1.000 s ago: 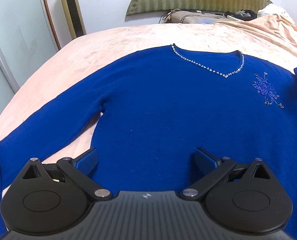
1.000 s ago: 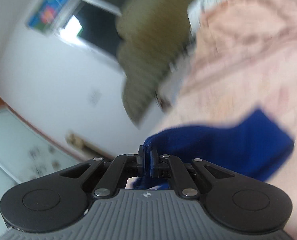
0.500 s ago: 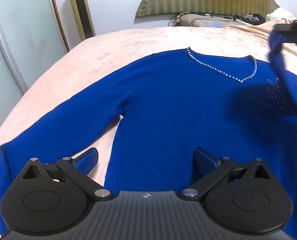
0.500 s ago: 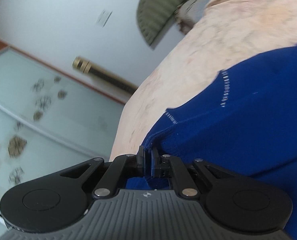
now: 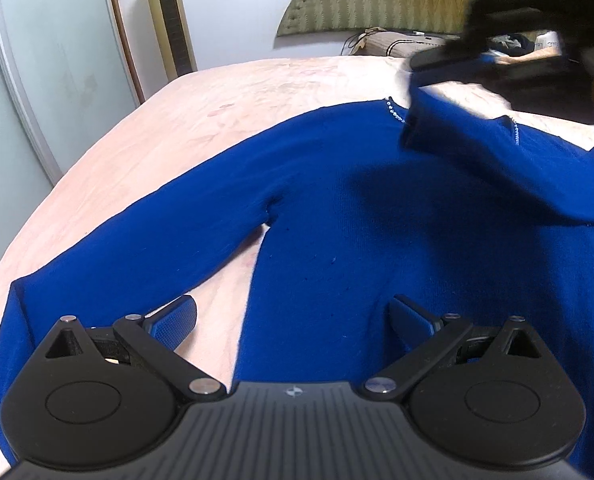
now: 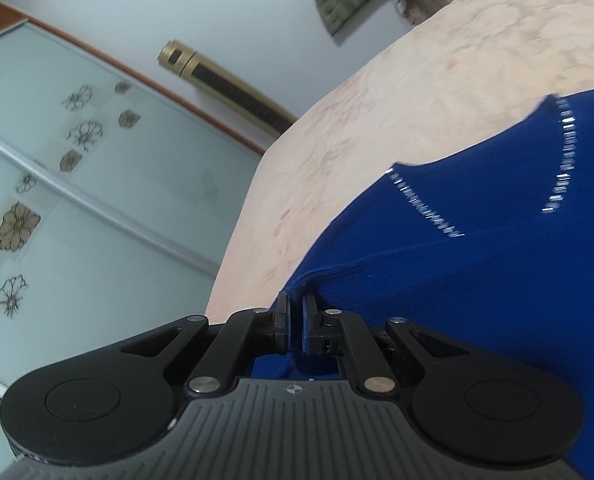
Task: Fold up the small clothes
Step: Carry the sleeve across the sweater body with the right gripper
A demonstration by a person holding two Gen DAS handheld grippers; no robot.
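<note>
Bed [image 5: 225, 120] under a peach cover, carrying all of it. Blue sweater [image 5: 337, 220] spread flat across that cover, neckline toward the headboard [image 5: 377, 0], body running lengthwise away from the left wrist camera, one sleeve [image 5: 137, 252] stretched out sideways to the left. Glass wardrobe door [image 6: 77, 180] and gold tower unit [image 6: 225, 80] beside the bed. Left gripper [image 5: 293, 320] low over the hem, fingers spread wide, holding nothing. Right gripper [image 6: 295, 328] tilted (blurred in the left view), pressed together on the other sleeve's cuff [image 5: 421, 120], lifted above the chest and hiding part of the beaded neckline.
</note>
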